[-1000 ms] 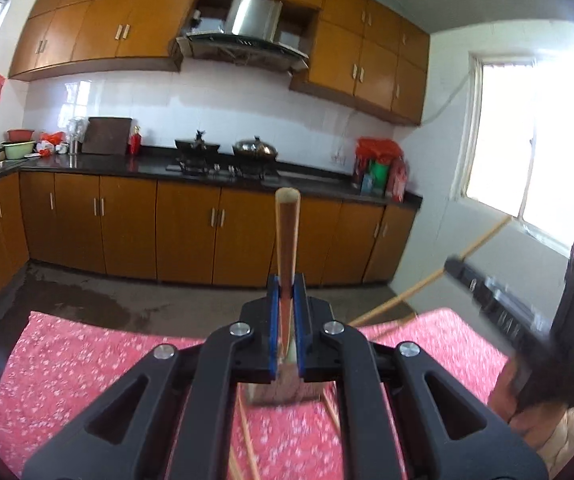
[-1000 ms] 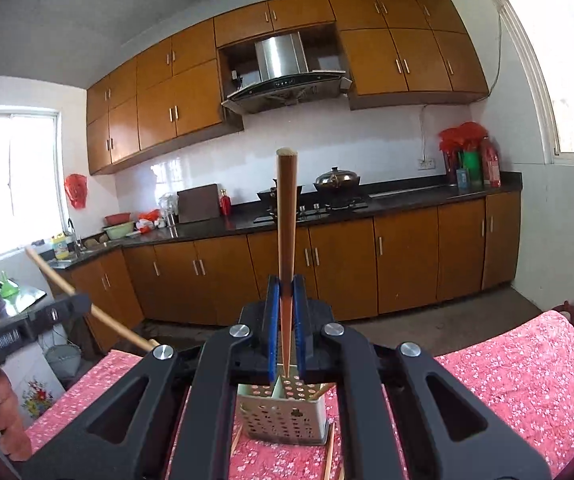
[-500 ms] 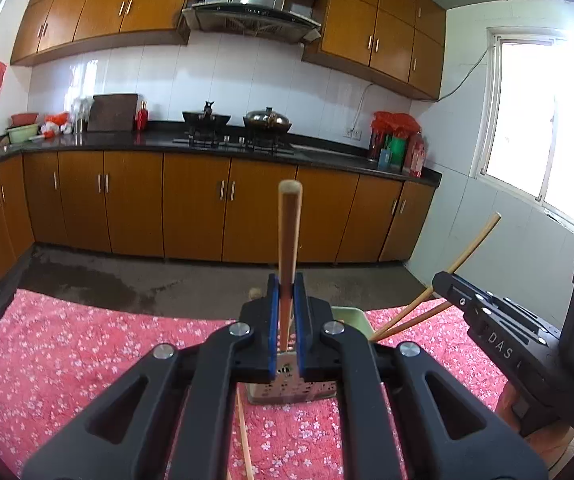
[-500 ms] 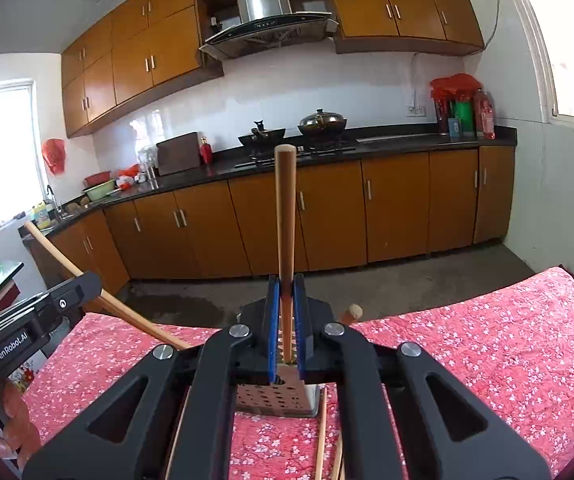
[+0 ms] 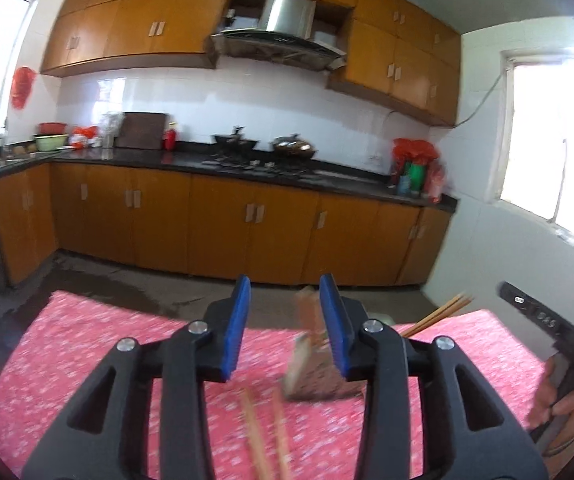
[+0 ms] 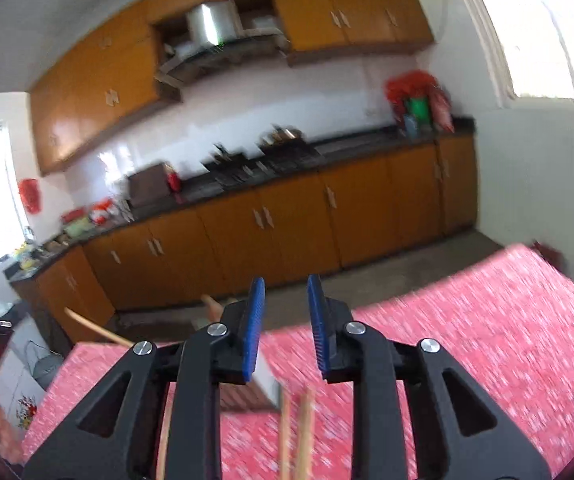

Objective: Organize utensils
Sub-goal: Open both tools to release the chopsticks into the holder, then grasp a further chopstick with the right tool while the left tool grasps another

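Left gripper [image 5: 285, 308]: jaws opening, blue pads spread apart. A blurred wooden stick [image 5: 307, 308] stands in the gap close to the right-hand pad; no pad is seen pressing on it. It rises from the perforated metal holder [image 5: 315, 376], which stands on the pink flowered tablecloth [image 5: 87, 344] just beyond the fingers, slightly right of centre. More chopsticks [image 5: 439, 316] lean out of the holder toward the right. Two loose chopsticks [image 5: 267, 432] lie on the cloth nearer than the holder, between the gripper arms.

Right gripper [image 6: 285, 312]: jaws opening, pads parted with nothing between them. The holder [image 6: 263, 380] shows in part below the left-hand pad, blurred. Two chopsticks [image 6: 297, 428] lie on the cloth [image 6: 467, 340] in the near foreground; a further stick [image 6: 95, 326] slants up to the left.

At the right edge of the left wrist view, a hand [image 5: 555, 396] grips the other tool's body. Far background: wooden cabinets [image 5: 207, 220] and a dark counter [image 5: 191, 158]. Both views are motion-blurred.
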A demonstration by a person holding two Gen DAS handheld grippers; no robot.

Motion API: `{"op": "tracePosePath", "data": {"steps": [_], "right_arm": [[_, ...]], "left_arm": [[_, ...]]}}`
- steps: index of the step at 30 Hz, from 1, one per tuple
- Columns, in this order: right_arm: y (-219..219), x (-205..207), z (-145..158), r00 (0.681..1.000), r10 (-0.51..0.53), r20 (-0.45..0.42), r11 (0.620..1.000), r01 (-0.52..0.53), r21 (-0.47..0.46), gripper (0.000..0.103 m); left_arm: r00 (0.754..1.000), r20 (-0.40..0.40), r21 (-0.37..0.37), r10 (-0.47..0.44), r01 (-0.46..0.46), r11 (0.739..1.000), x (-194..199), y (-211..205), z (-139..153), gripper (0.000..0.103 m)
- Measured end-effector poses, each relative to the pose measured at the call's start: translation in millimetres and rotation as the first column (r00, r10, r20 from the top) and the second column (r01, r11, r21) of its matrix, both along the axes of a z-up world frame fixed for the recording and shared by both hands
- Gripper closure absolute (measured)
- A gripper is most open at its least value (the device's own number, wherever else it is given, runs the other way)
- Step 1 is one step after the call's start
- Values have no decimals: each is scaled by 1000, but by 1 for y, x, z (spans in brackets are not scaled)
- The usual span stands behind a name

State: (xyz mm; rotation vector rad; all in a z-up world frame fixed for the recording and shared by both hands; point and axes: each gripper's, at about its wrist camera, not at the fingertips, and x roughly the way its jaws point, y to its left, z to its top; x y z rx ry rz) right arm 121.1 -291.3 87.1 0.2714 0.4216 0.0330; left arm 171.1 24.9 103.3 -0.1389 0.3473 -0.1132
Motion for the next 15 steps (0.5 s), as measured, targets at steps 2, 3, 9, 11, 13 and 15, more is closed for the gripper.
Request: {"op": "tracePosePath", "data": {"steps": [2, 3, 9, 11, 13, 15], "right_arm": [[-7, 4, -27, 995, -4, -99, 1000, 3, -8, 79], [-9, 8, -50, 984, 10, -175, 1000, -13, -14, 79], [12, 12, -147, 883, 160, -441, 987, -158, 41, 88], [21, 8, -165, 861, 183, -474, 982, -179, 54, 88], [30, 8, -176, 847, 193, -495, 980, -190, 56, 88], [34, 8, -180, 841, 201, -503, 978, -198, 62, 88]], "left_arm": [[998, -51, 38, 48, -46, 998, -3, 13, -22, 66], [992, -103, 54, 70, -65, 996, 0, 20, -40, 66], [945, -315, 55, 88, -75, 996, 10, 41, -117, 66], [928, -368, 27, 67, -61, 998, 11, 42, -135, 66], [914, -402, 9, 46, -46, 999, 8, 38, -151, 66], [905, -425, 2, 29, -30, 1000, 4, 32, -164, 66]]}}
